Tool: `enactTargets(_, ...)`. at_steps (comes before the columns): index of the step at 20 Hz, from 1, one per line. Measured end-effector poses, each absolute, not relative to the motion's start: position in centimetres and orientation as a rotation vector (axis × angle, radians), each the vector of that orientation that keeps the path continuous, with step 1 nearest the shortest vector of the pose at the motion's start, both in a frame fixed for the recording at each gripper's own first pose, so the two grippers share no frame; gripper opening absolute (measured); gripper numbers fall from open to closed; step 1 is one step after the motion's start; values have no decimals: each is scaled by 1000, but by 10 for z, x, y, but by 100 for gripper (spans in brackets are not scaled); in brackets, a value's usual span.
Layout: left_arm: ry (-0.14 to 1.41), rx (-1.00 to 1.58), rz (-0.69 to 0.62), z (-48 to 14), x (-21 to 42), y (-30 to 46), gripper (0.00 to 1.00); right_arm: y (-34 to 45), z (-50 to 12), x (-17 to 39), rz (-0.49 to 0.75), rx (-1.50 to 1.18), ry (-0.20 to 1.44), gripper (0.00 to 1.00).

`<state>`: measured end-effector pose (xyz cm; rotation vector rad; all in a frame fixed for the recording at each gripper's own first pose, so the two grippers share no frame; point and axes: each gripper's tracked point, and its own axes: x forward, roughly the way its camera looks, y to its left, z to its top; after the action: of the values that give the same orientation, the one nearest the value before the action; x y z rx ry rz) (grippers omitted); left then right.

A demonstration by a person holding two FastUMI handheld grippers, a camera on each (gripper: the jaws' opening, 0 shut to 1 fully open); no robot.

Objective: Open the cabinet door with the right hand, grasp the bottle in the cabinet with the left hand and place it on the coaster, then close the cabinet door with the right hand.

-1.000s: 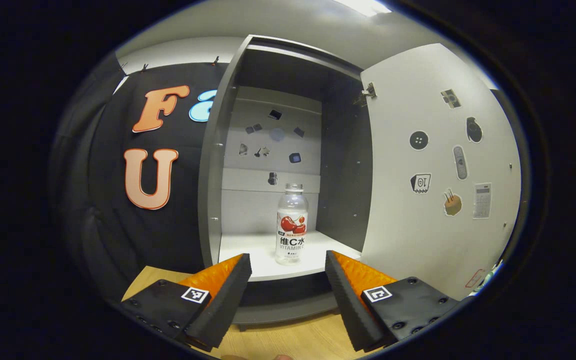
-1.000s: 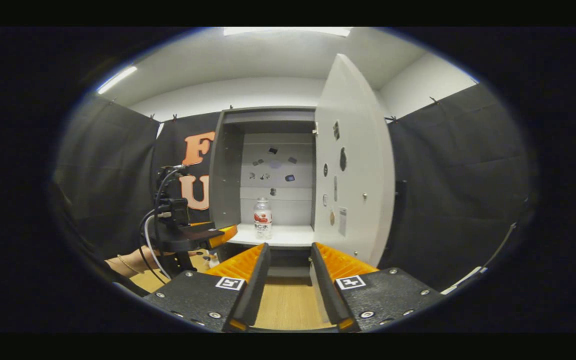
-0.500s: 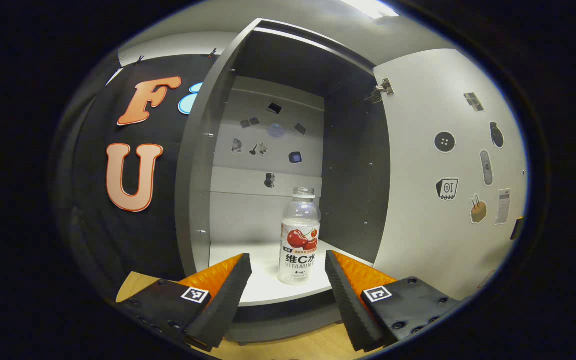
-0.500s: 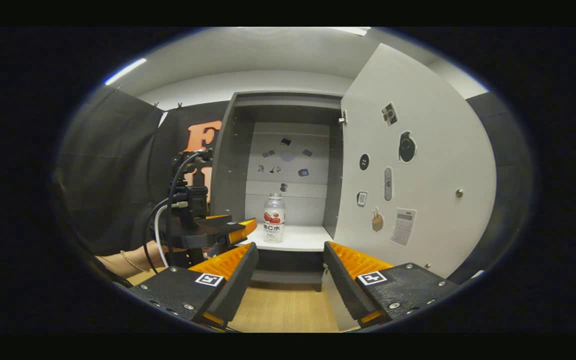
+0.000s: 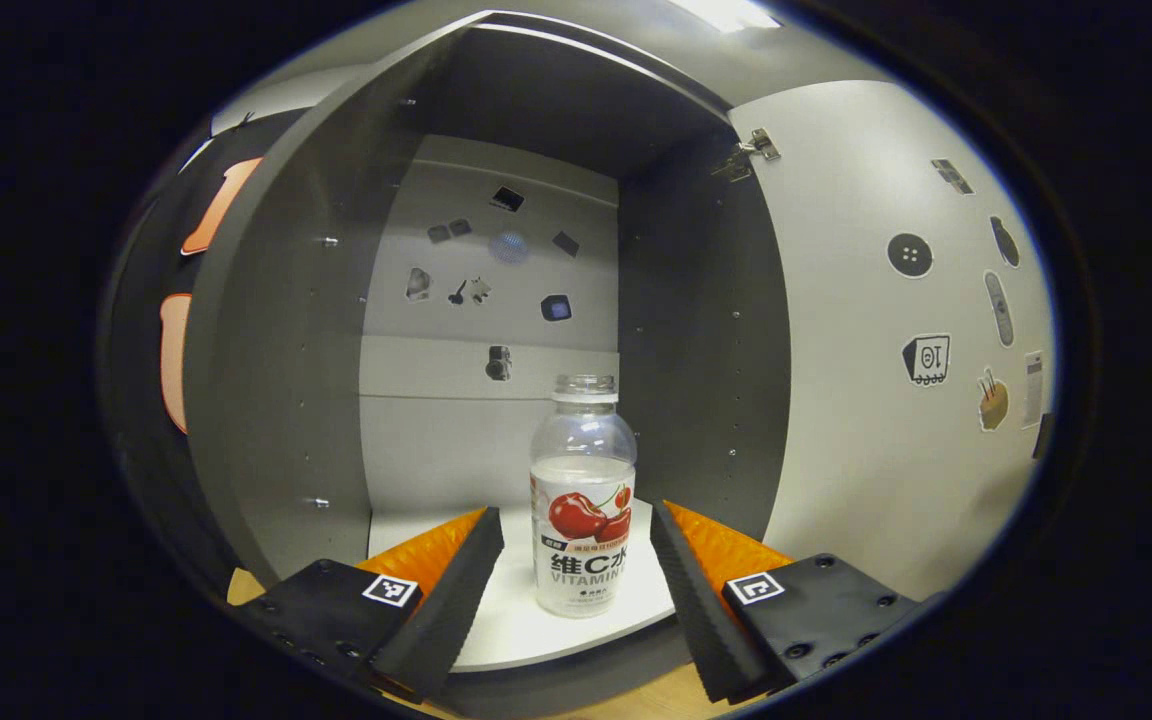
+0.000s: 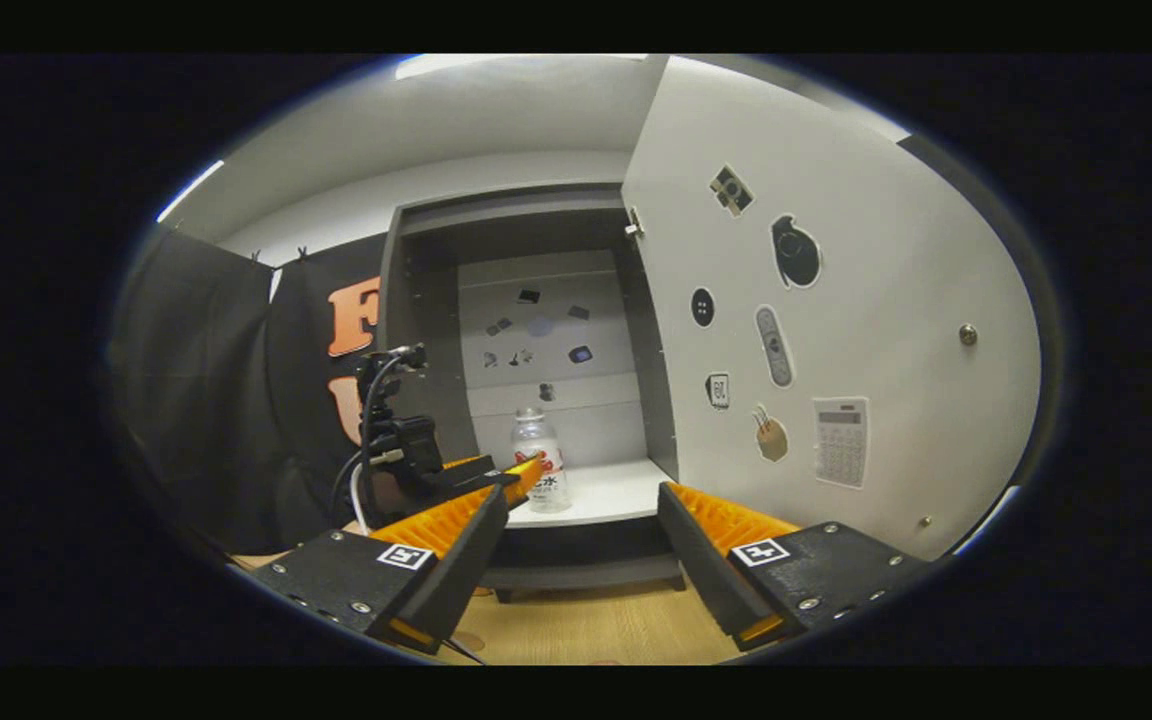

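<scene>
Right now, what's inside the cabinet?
One bottle stands upright on the cabinet floor, between the open left tool's fingers, with stickers on the back wall. The floor directly behind the bottle is hidden.

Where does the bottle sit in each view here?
Left gripper view: bottle at lower centre, upright on the cabinet shelf, between that gripper's open fingers.
Right gripper view: bottle small, left of centre.
Shared landmark: the open cabinet door with stickers.

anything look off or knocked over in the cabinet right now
Nothing stands out. The bottle stands upright on the cabinet shelf, with nothing spilled around it. The cabinet door hangs wide open, and the left hand-held gripper is open with a finger on either side of the bottle, not touching it.
</scene>
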<state>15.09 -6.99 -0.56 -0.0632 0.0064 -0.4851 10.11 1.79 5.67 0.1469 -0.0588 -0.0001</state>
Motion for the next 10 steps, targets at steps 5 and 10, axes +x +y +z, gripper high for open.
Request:
enactTargets(5,42,-51,-508,-23,177,-82,96,9,57,107,-67,88,-62,93)
enactTargets(10,82,-46,-542,-39,191,-92,97,16,50,111,-70,51,-38,93)
